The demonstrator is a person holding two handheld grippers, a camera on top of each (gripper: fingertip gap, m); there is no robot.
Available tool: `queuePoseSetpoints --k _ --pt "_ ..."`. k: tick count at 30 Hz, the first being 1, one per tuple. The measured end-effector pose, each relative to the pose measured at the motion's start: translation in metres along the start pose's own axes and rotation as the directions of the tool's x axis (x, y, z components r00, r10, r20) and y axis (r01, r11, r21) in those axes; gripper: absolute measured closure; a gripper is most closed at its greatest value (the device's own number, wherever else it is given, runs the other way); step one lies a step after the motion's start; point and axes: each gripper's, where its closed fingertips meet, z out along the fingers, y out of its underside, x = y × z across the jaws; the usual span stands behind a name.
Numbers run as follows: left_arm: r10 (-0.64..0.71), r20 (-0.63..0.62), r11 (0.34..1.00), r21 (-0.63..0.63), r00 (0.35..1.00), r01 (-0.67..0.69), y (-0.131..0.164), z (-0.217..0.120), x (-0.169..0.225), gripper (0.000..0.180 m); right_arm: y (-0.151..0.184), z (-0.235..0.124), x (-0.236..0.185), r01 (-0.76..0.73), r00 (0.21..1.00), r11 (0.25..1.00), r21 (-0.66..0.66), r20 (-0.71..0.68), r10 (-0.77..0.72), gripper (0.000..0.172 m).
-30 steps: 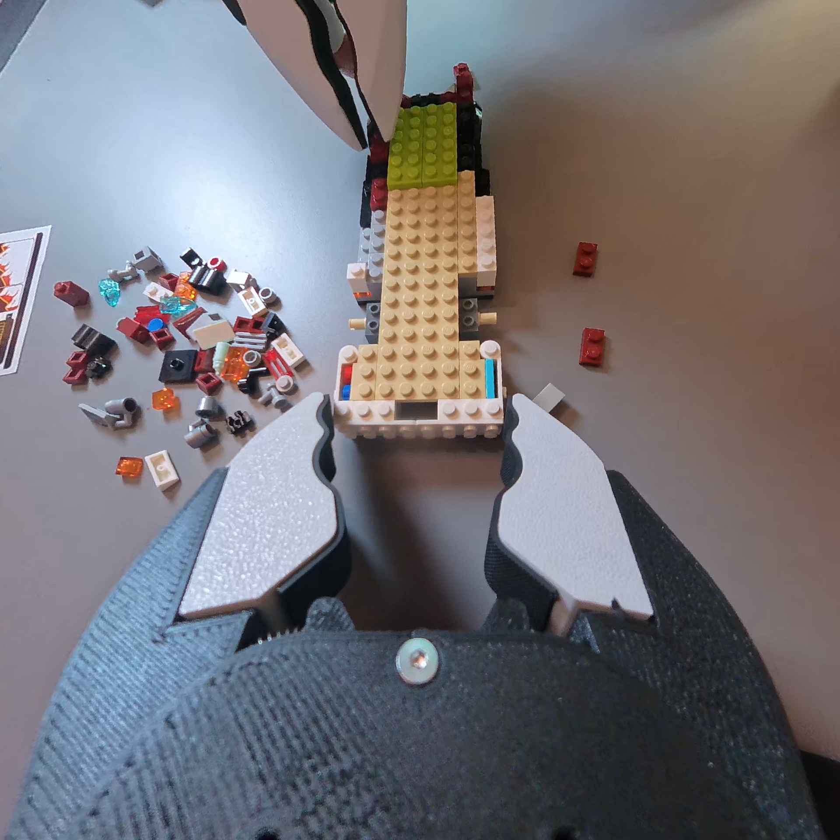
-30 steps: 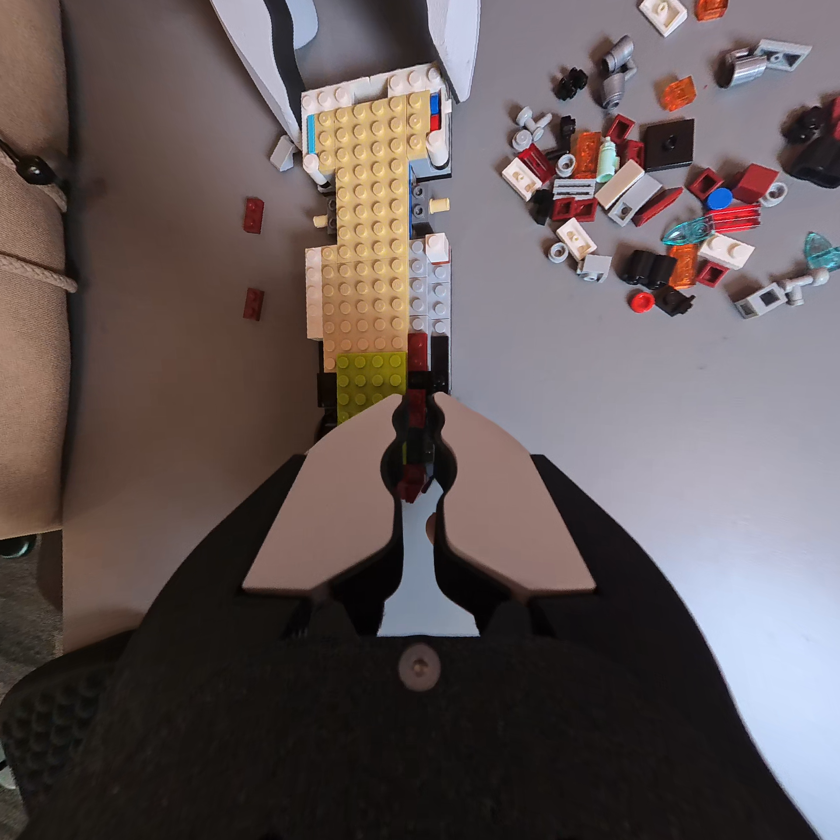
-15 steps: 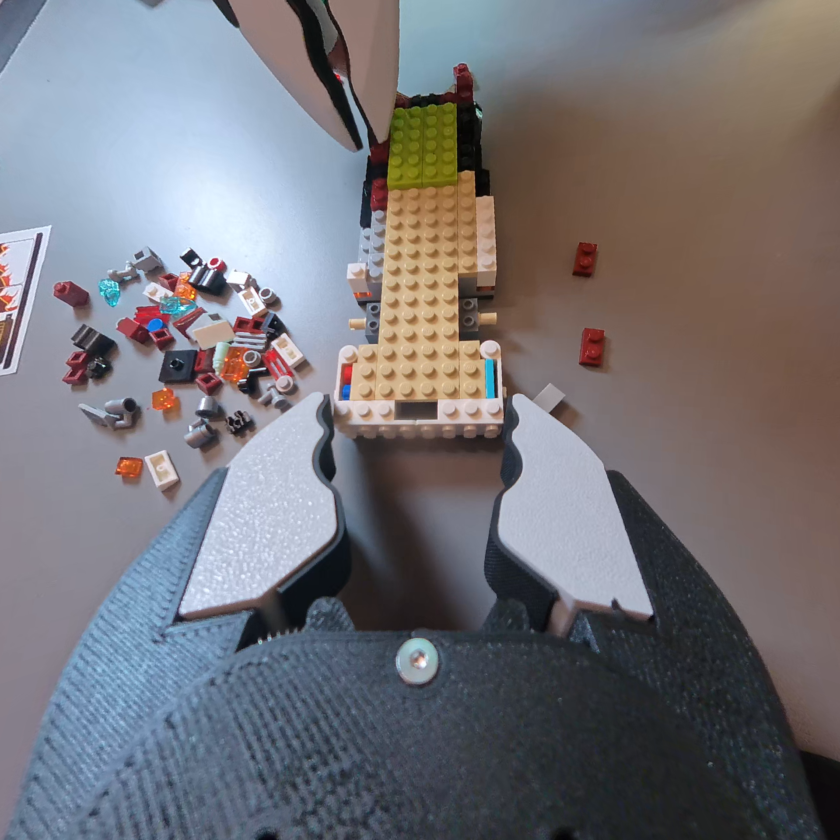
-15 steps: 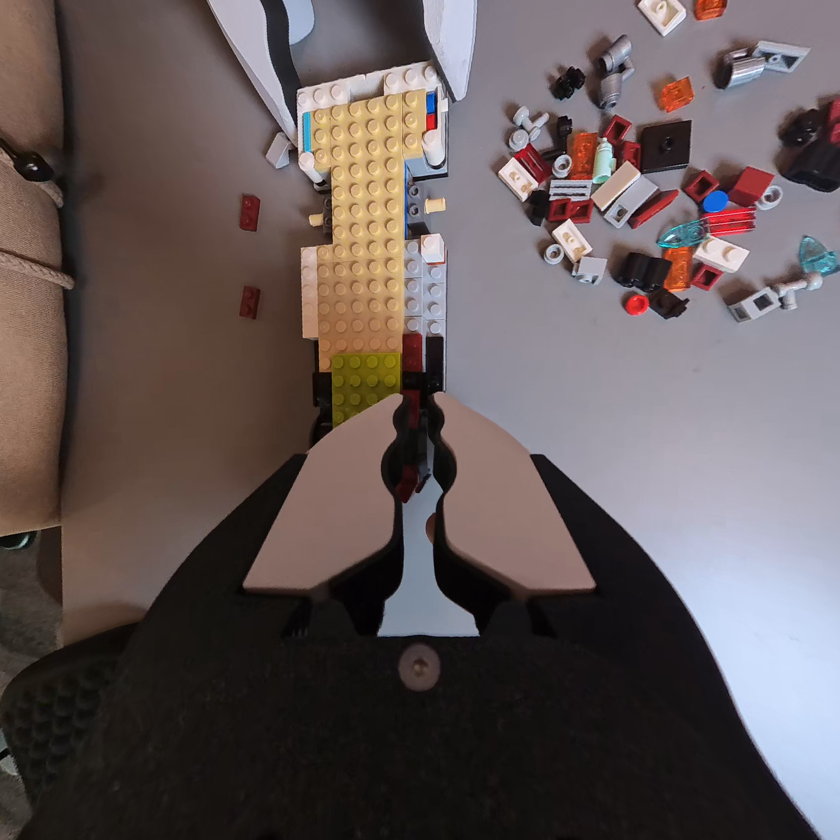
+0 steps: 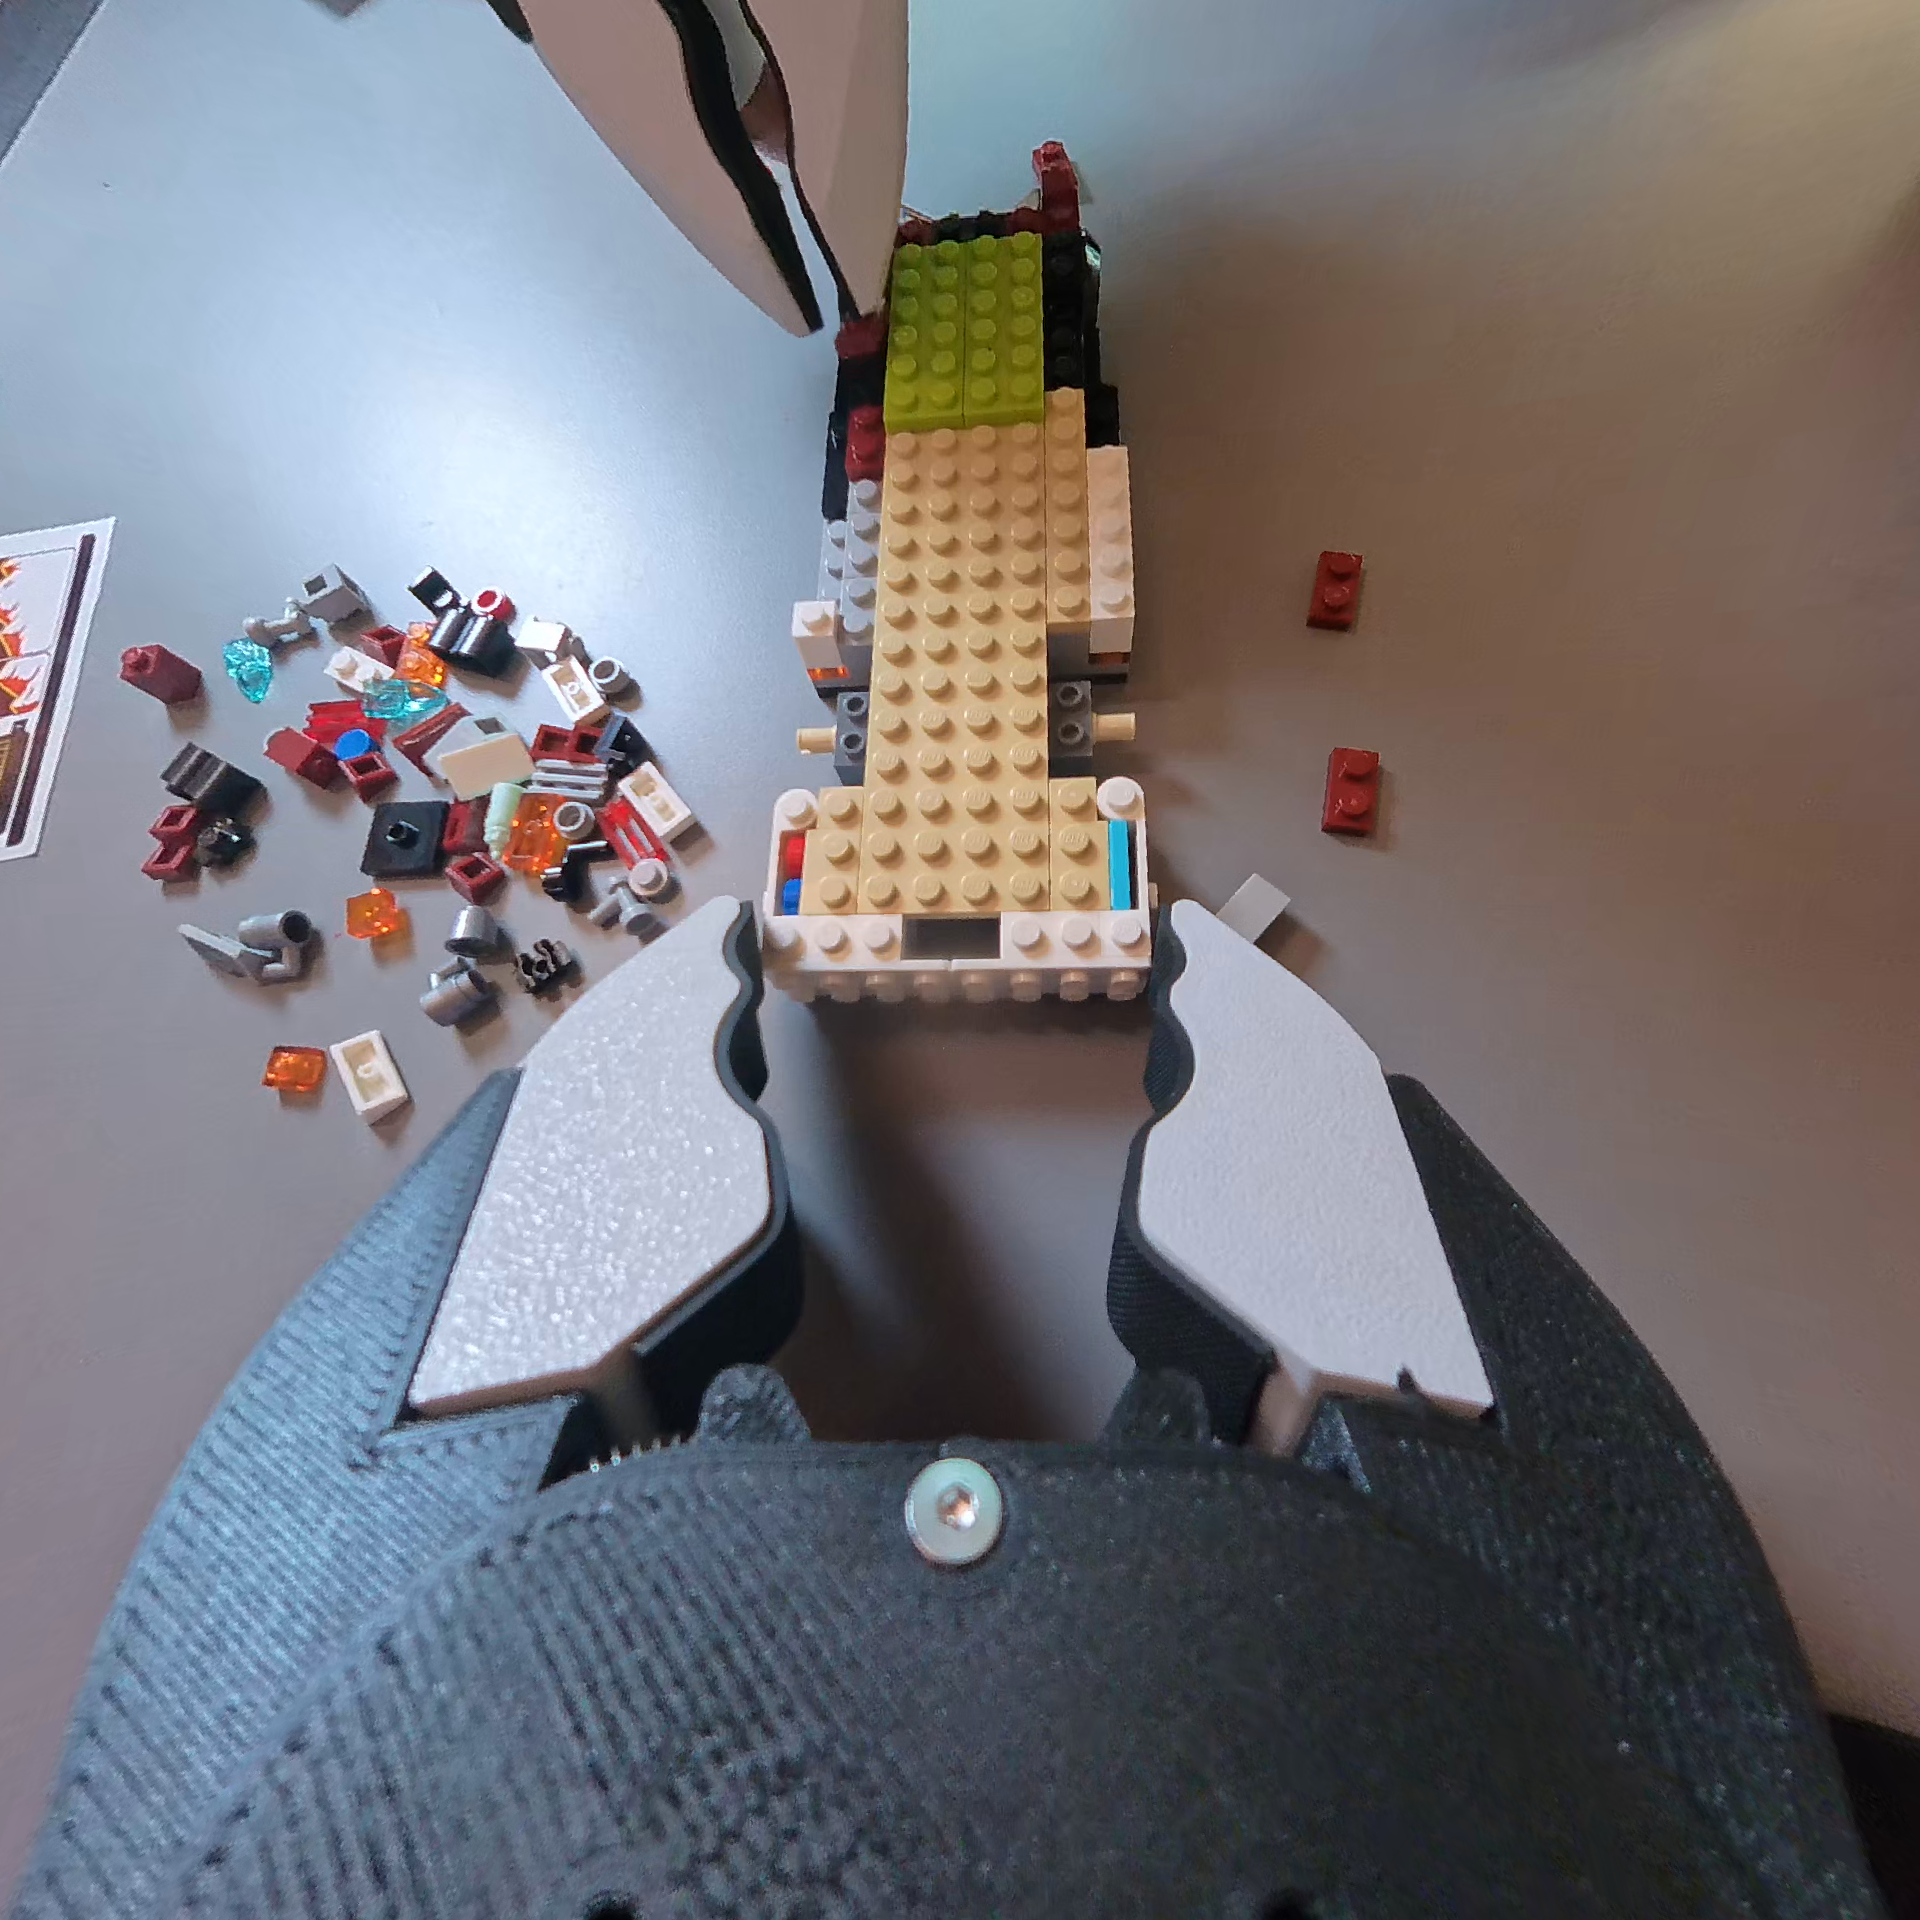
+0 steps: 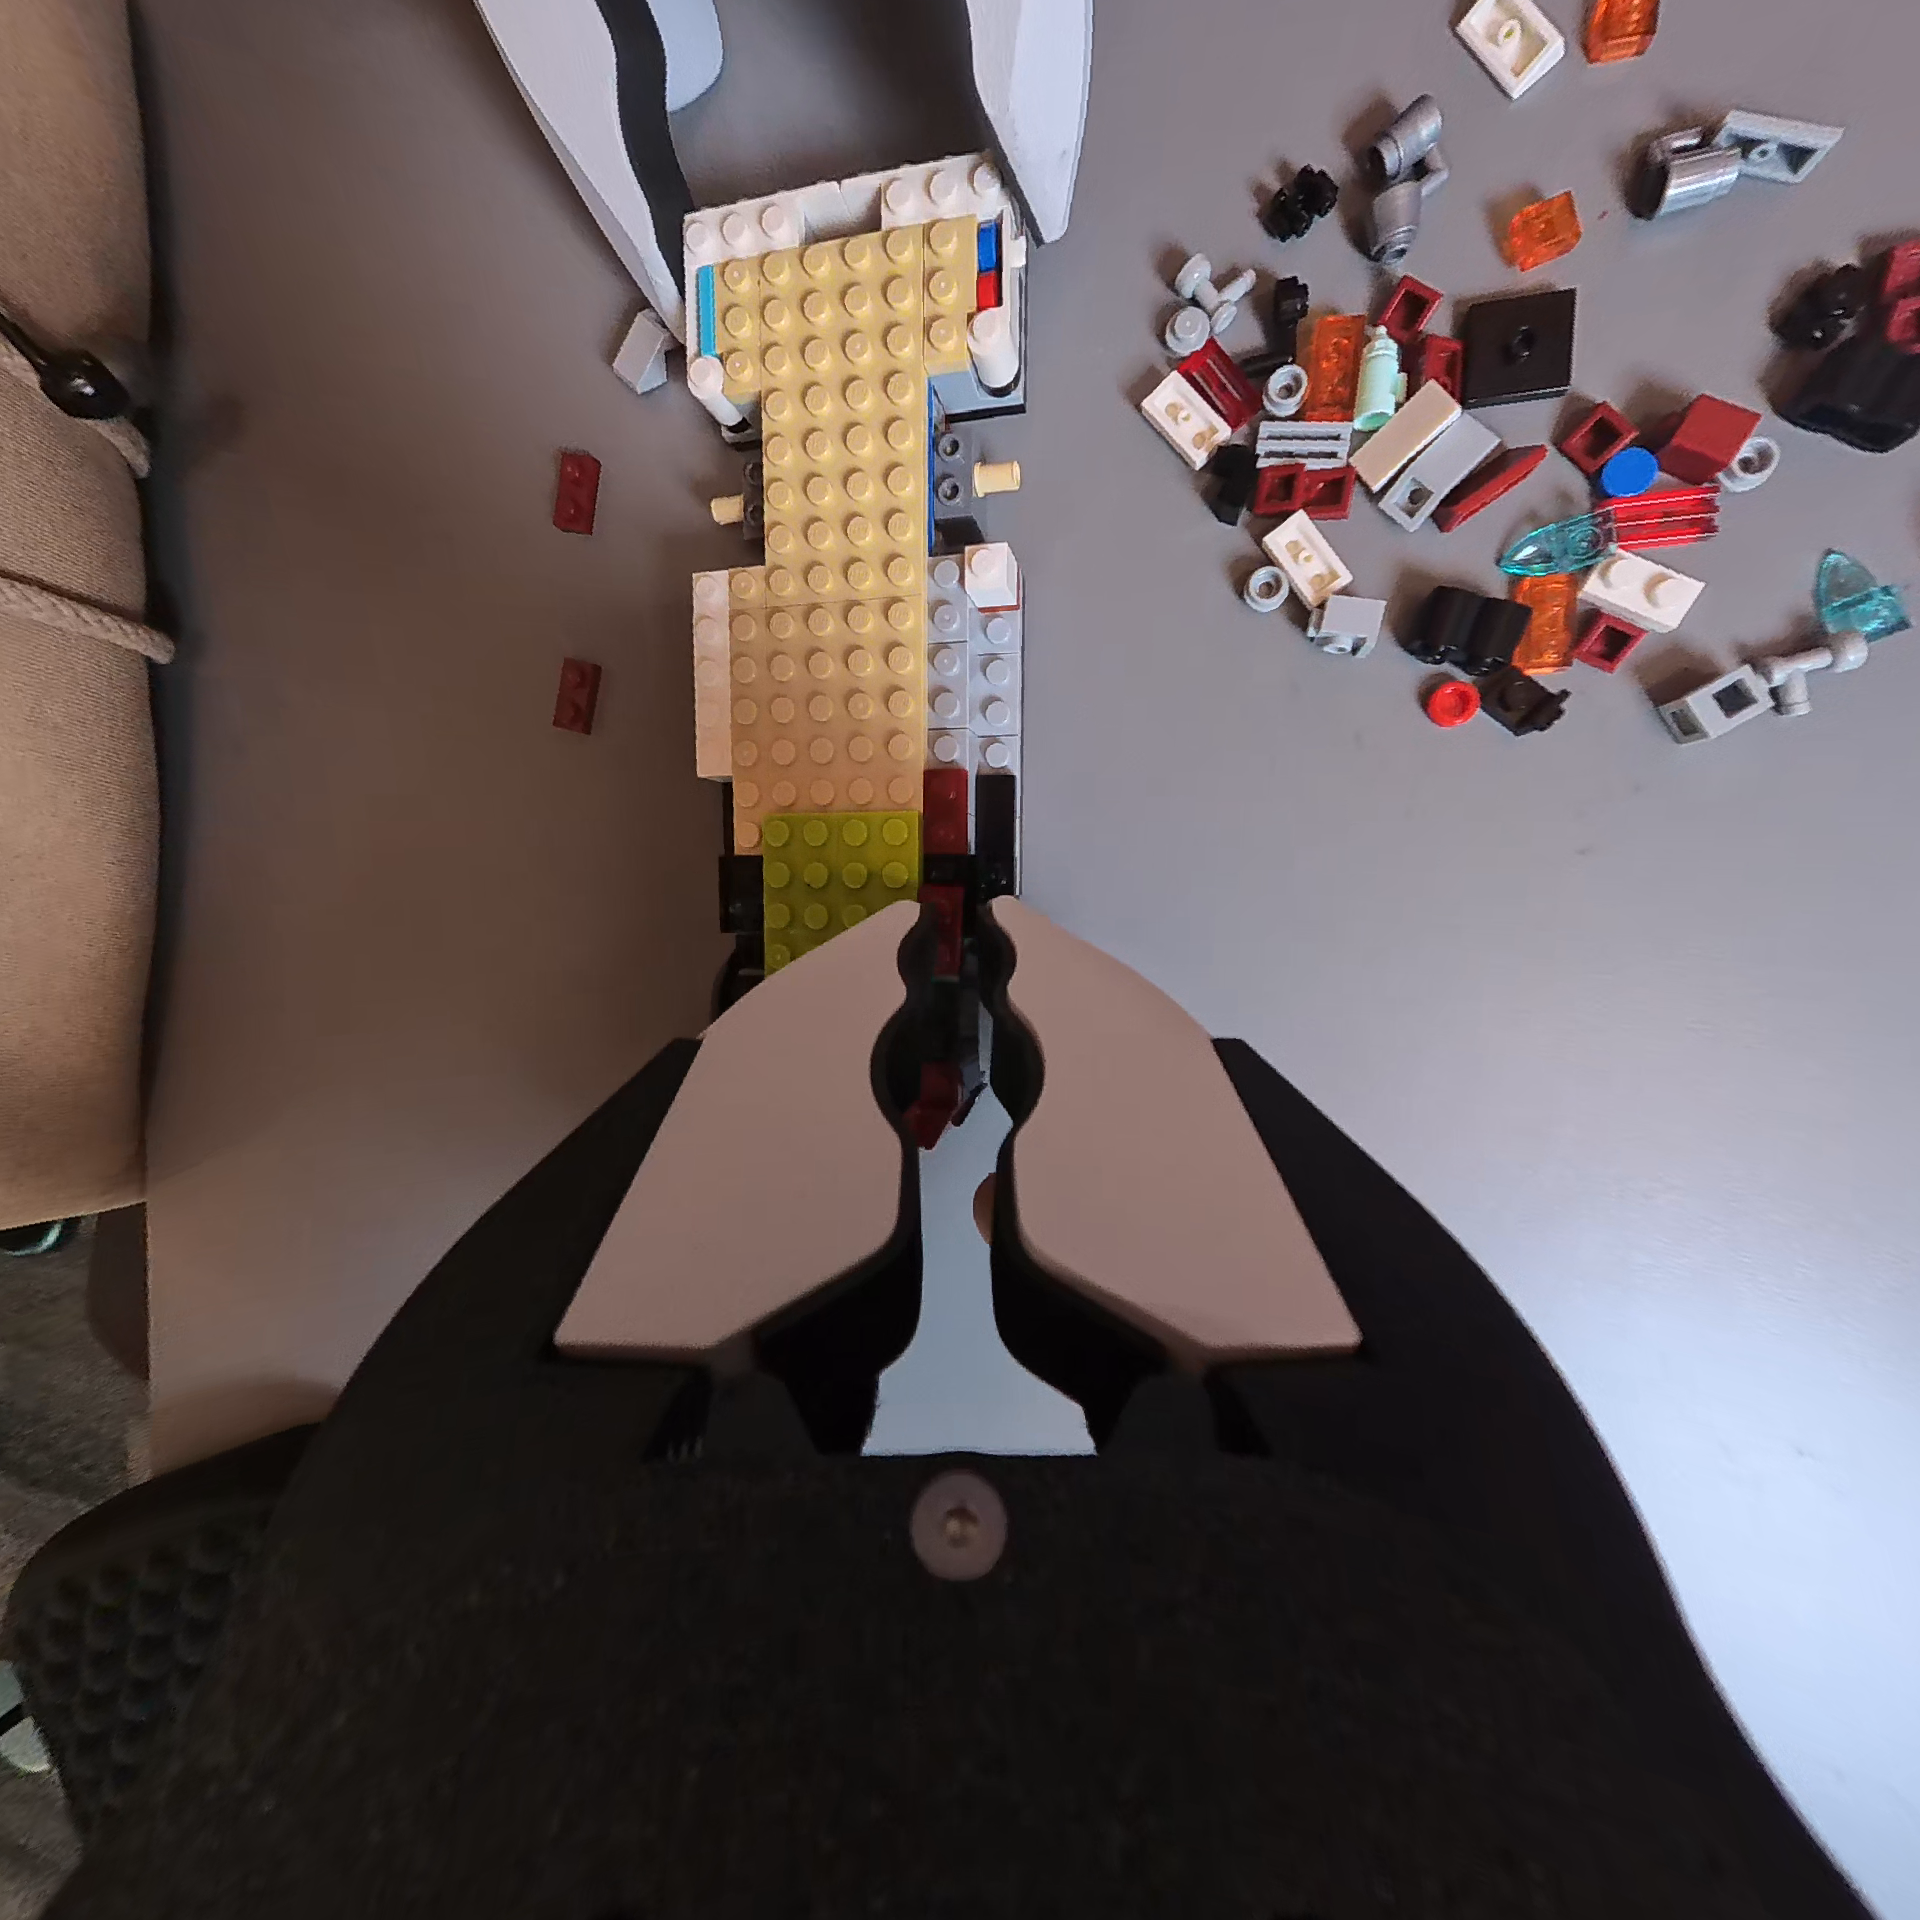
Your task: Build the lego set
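— Where do the two grippers stand?
— At opposite ends of a long brick model [image 5: 971, 665] lying on a grey surface [image 5: 1558, 312]. The left gripper [image 5: 956, 940] has its fingers spread wide, the pads pressed against the sides of the model's white end.
— And the right?
— The right gripper [image 6: 956, 920] has its fingers nearly closed on a dark red brick [image 6: 943, 925] at the lime-green end.
— What lies about?
— A scatter of loose bricks [image 5: 436, 779] on one side, two dark red plates [image 5: 1340, 691] on the other, and a small grey piece [image 5: 1252, 902] just beside the left gripper.
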Motion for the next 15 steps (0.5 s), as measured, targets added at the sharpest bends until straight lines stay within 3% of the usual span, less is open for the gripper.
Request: queuePoseSetpoints --k 15 --pt "0.002 0.000 1.000 -0.001 1.000 -0.002 0.0001 0.0002 0.0001 0.108 0.0023 0.0009 0.0013 0.005 1.000 0.999 -0.035 -0.006 -0.005 0.164"
